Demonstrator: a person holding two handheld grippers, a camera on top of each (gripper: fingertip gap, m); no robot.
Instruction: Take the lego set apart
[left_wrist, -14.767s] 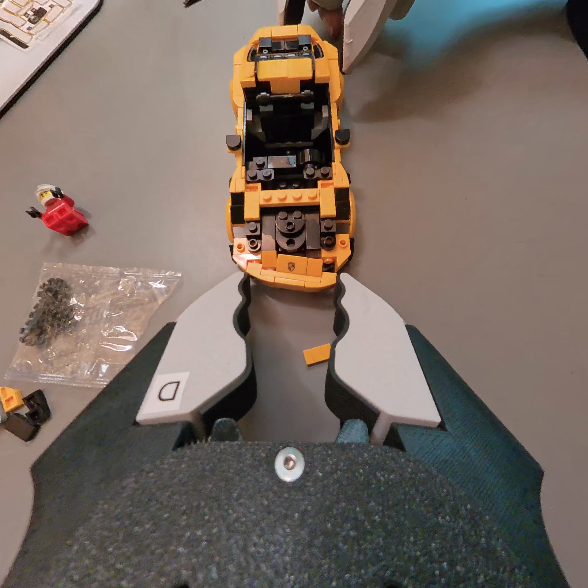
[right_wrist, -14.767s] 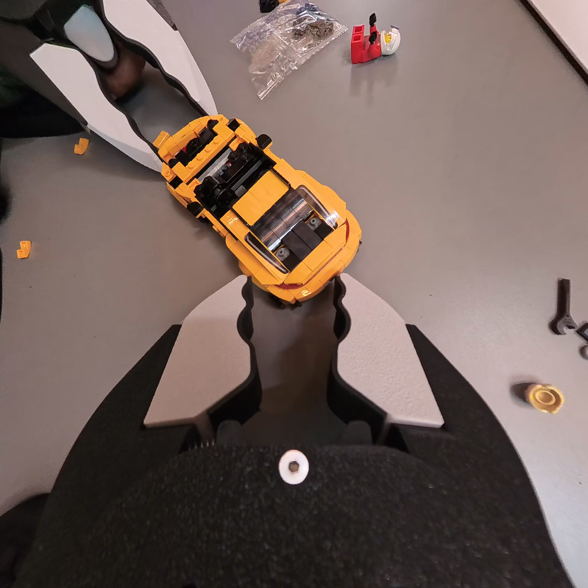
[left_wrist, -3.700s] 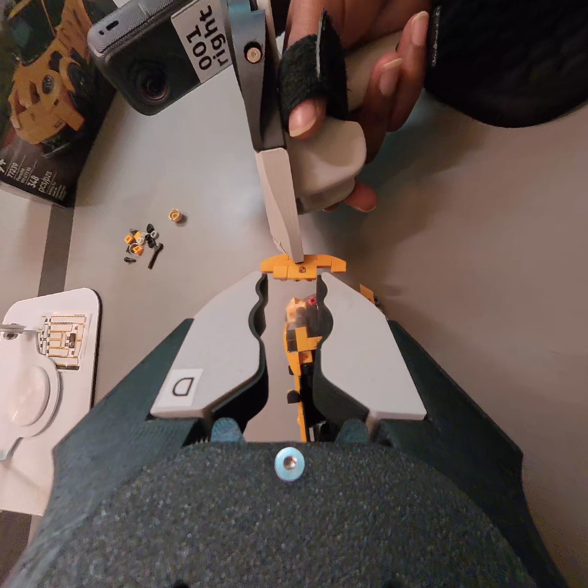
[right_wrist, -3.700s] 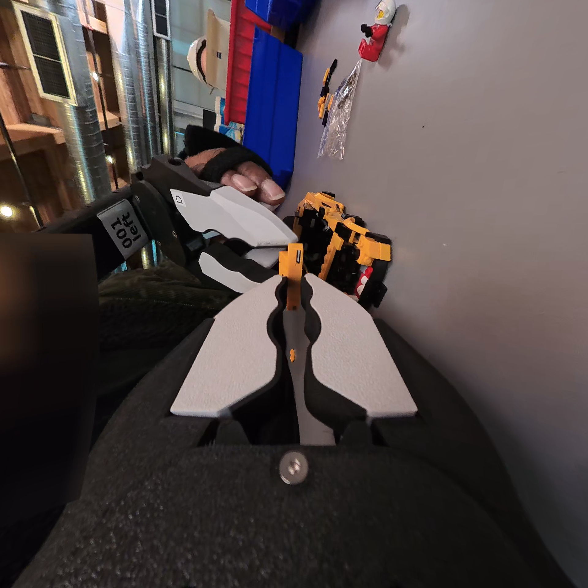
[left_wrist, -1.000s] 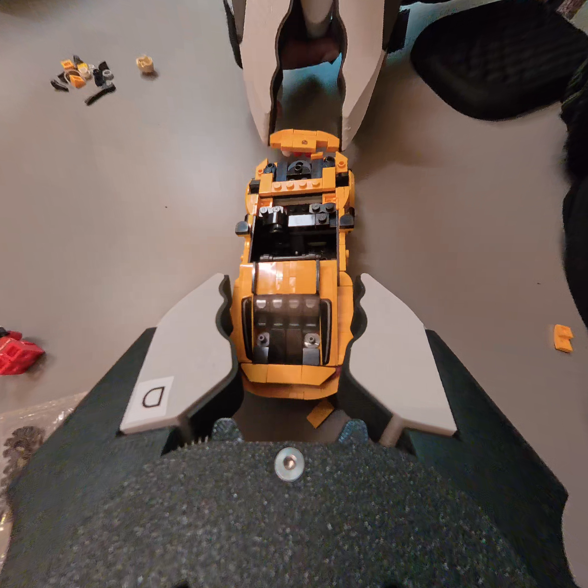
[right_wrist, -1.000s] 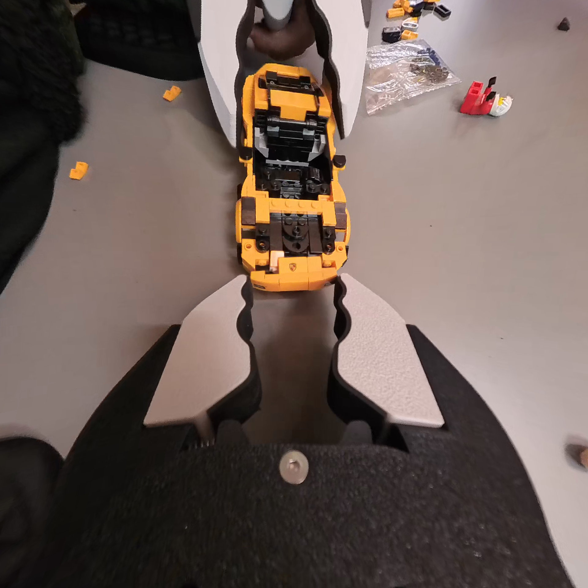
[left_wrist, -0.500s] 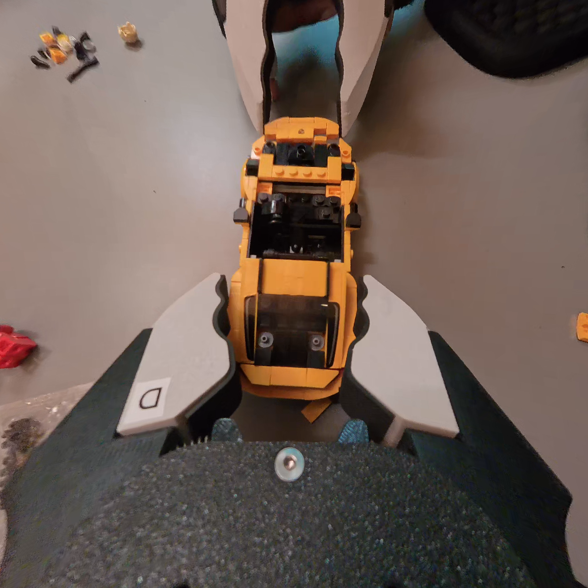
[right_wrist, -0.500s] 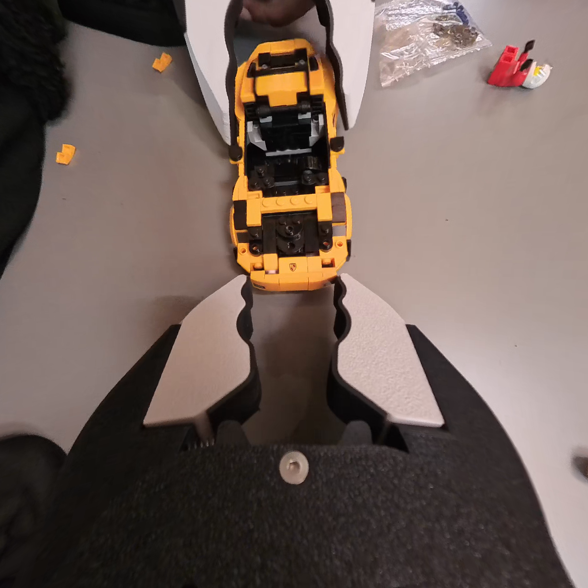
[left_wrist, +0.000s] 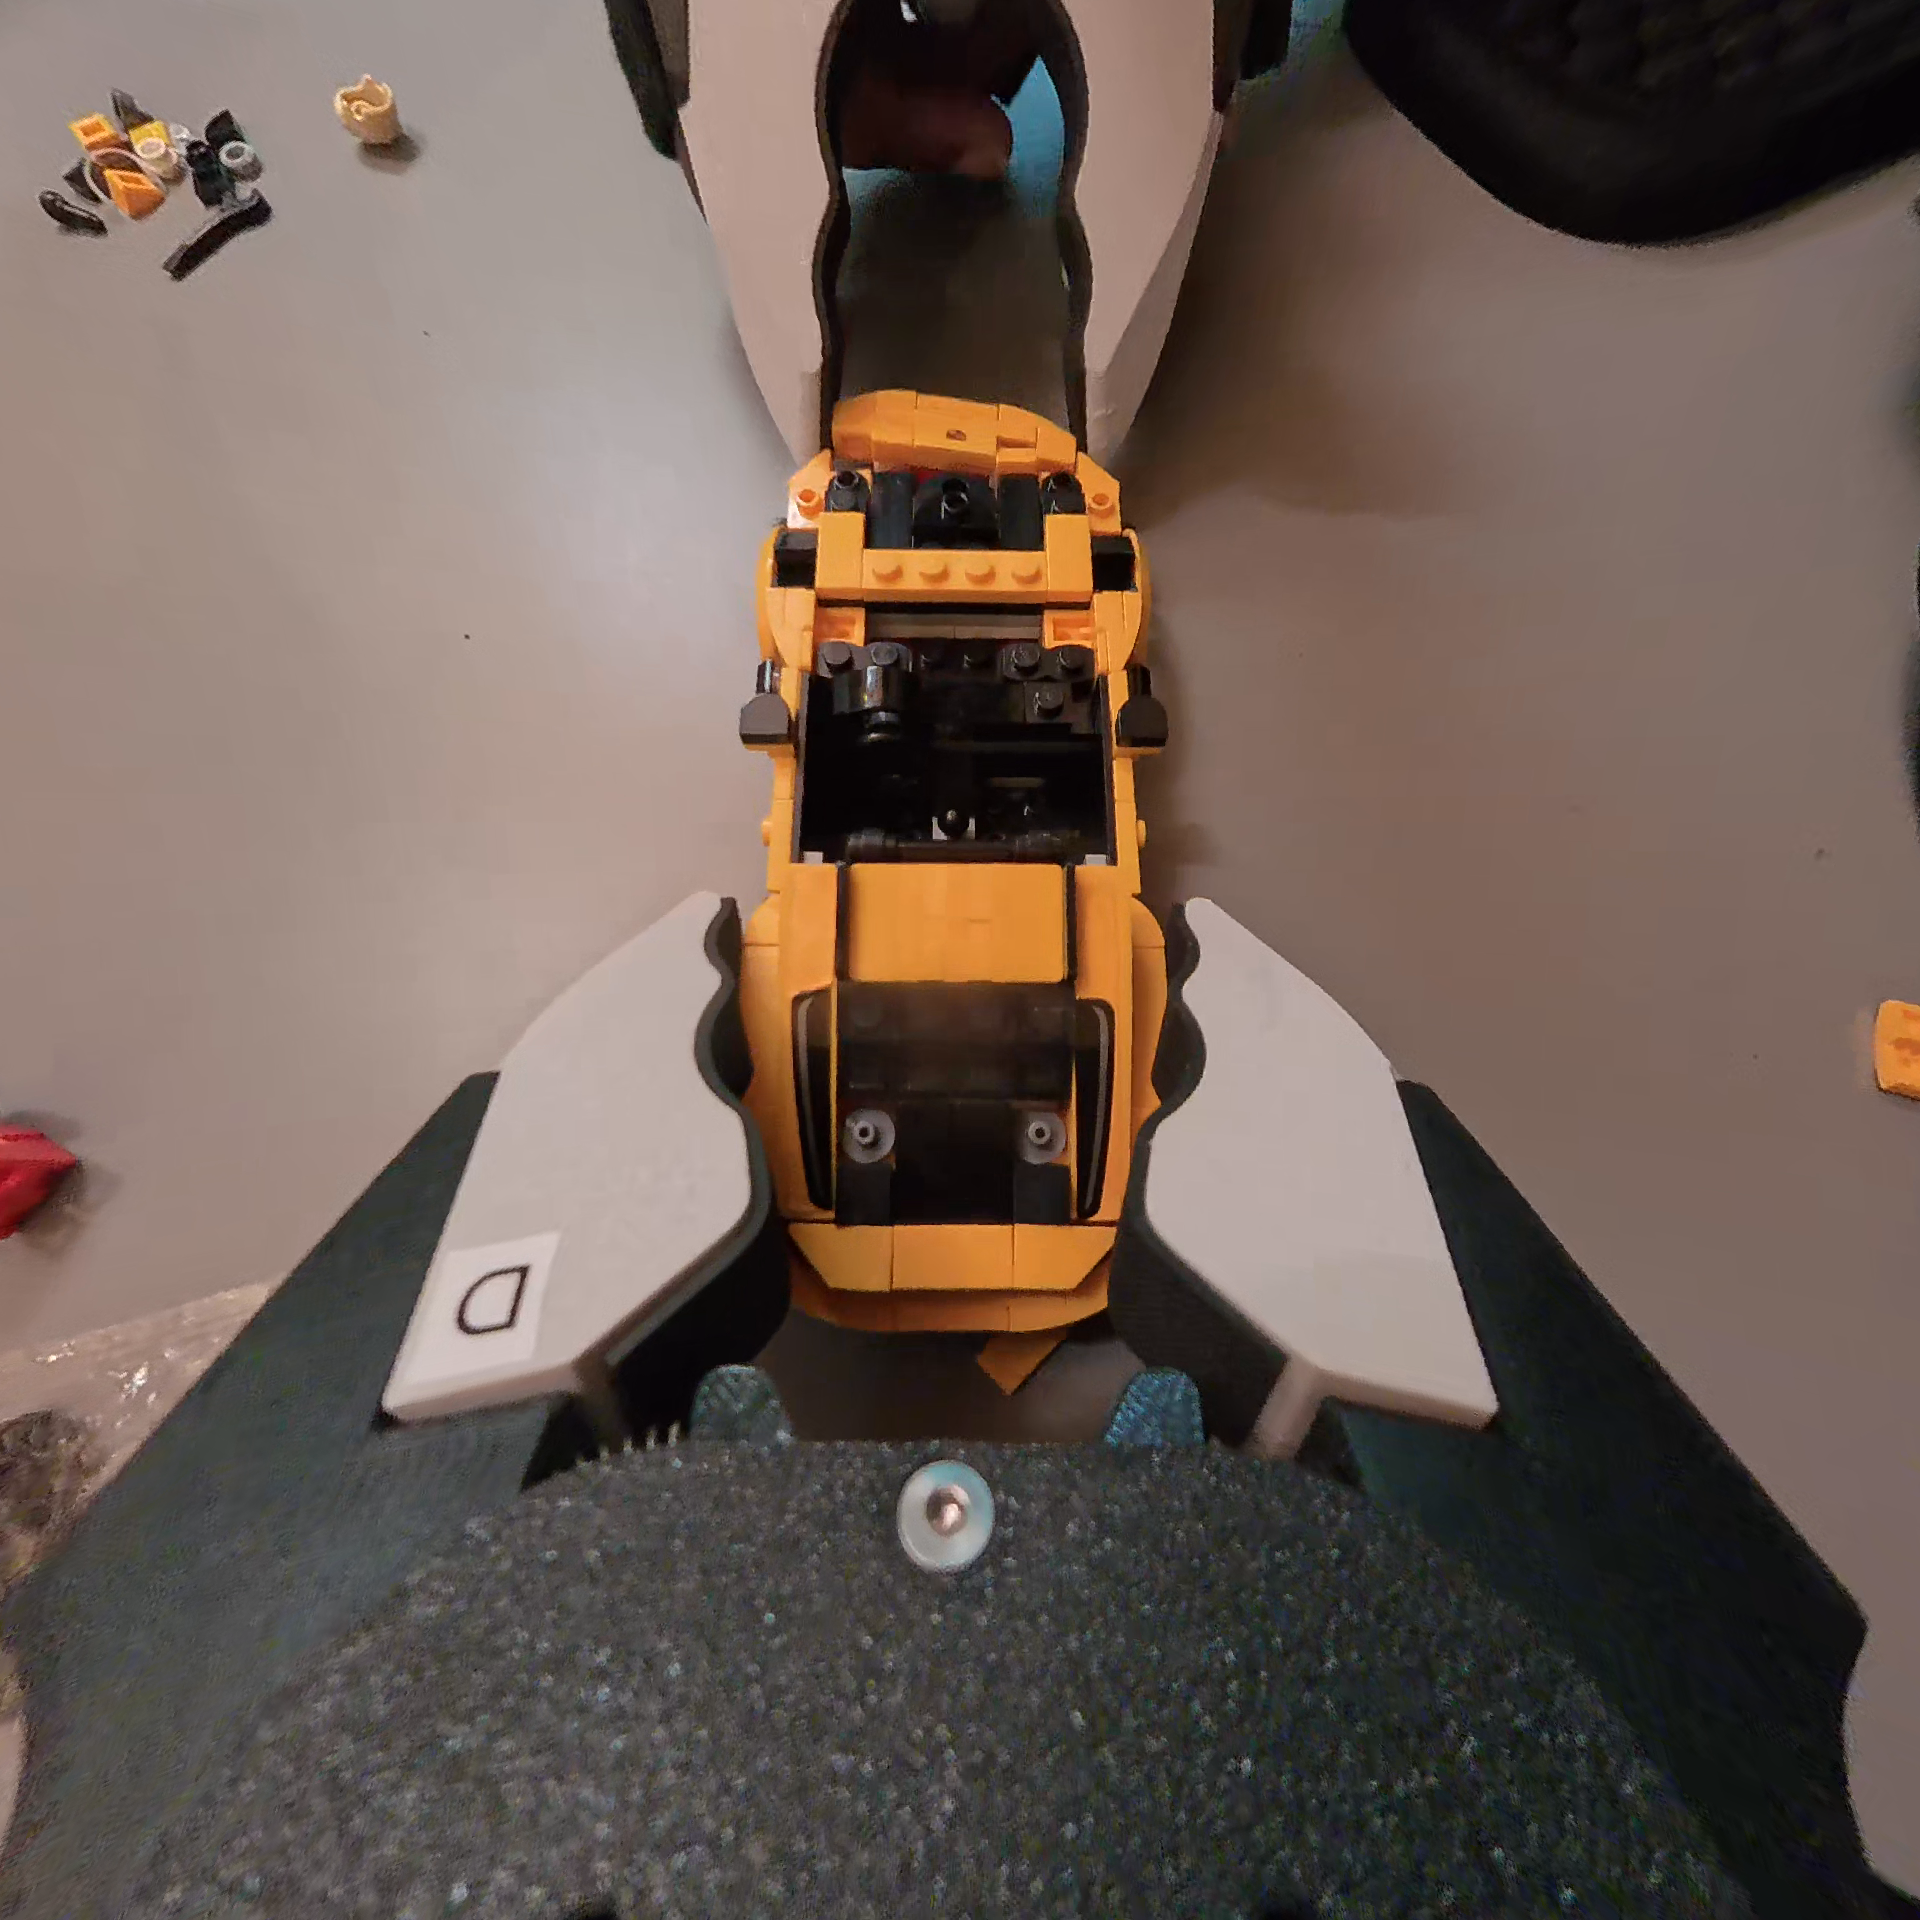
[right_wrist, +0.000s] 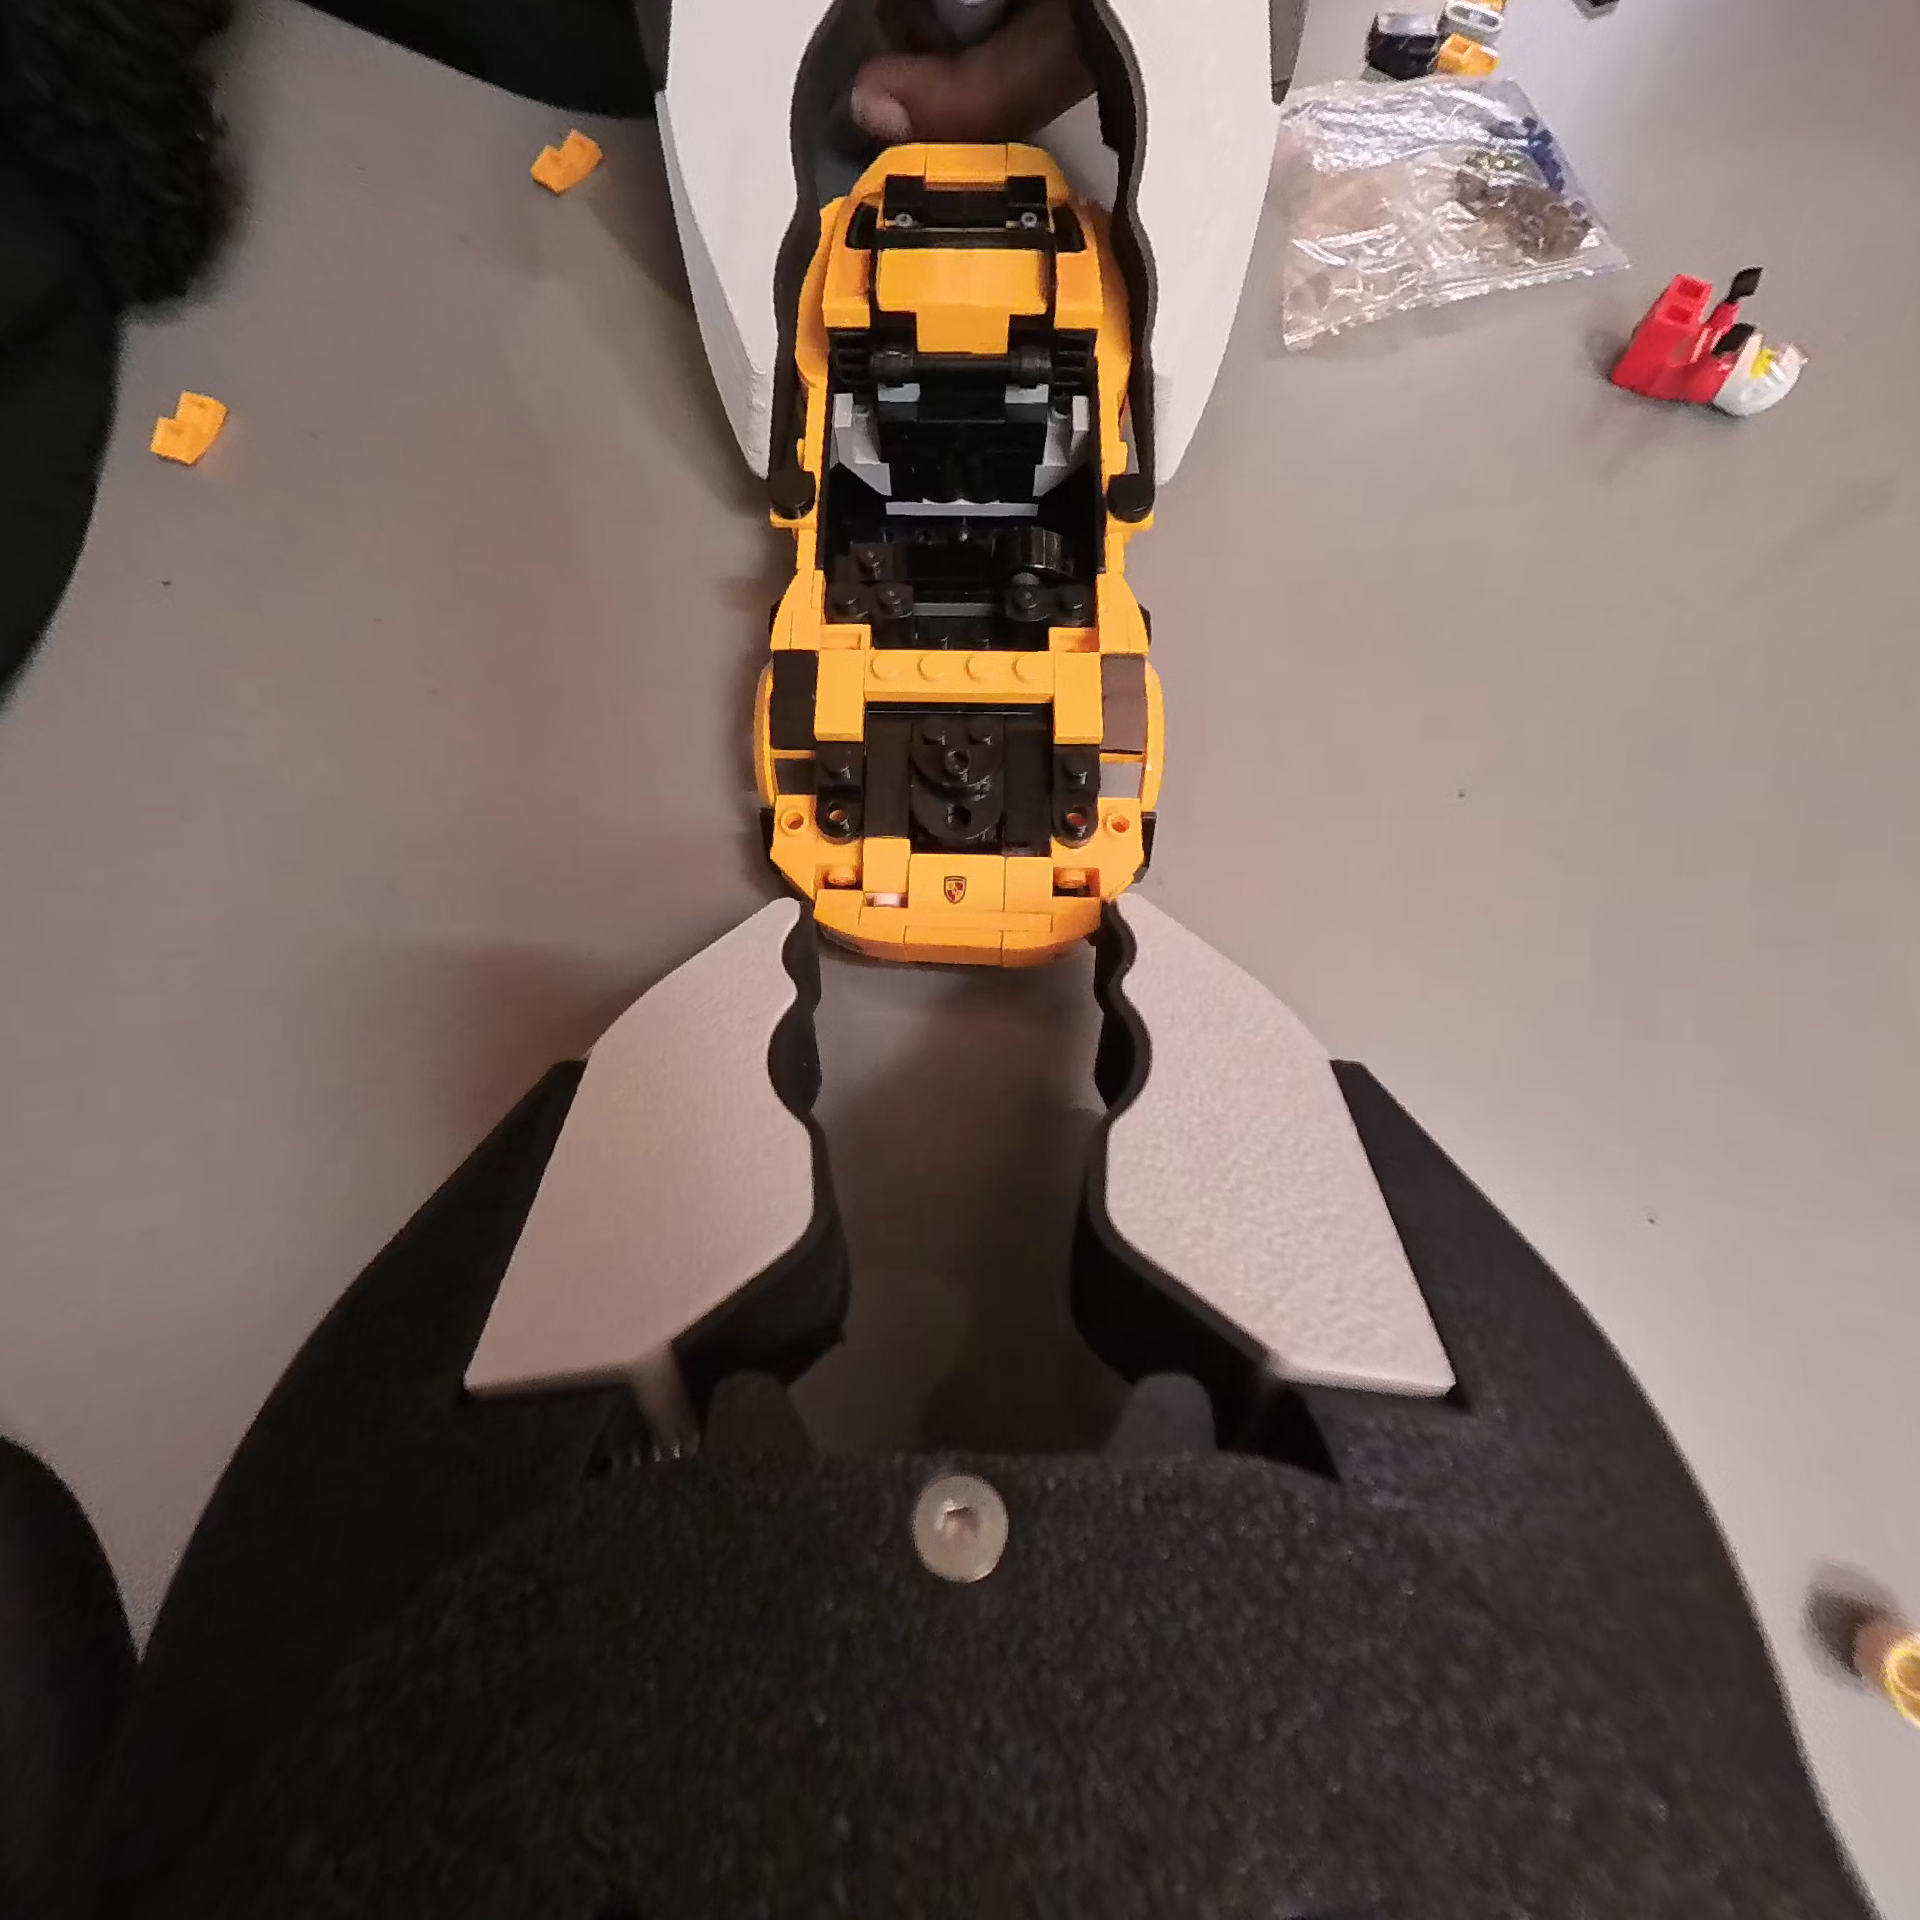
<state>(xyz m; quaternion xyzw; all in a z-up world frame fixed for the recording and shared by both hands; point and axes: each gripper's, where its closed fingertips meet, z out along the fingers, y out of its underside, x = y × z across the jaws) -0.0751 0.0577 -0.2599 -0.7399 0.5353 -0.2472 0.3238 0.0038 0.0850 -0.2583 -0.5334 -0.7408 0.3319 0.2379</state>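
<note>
The orange and black lego car (left_wrist: 951, 935) stands on its wheels on the grey table, roof off and cabin open. My left gripper (left_wrist: 951, 925) straddles its rear, with both pads against the car's sides. It also shows in the right wrist view (right_wrist: 961, 478), flanking the rear. My right gripper (right_wrist: 953, 935) is open, its fingertips on either side of the car's nose (right_wrist: 951, 894). It appears at the far end of the car in the left wrist view (left_wrist: 956, 436). A loose orange tile (left_wrist: 1013, 1361) lies under the car's tail.
A red minifigure (right_wrist: 1694, 348) and a clear parts bag (right_wrist: 1434, 197) lie beside the car. A pile of small parts (left_wrist: 145, 166) and a tan round piece (left_wrist: 366, 107) lie farther off. Loose orange pieces (right_wrist: 187, 426) (right_wrist: 566, 161) (left_wrist: 1899, 1060) and dark fabric (right_wrist: 94, 156) are nearby. The gap from one gripper's tips to the other's is roughly 9 centimeters. My left gripper is the nearer one to the loose orange tile (left_wrist: 1013, 1361): about 8 centimeters, against 15 centimeters.
Seconds ago the car was held on its side with the right gripper shut on an orange nose piece. Now it stands upright and the right gripper is open. Both grippers edged closer.
</note>
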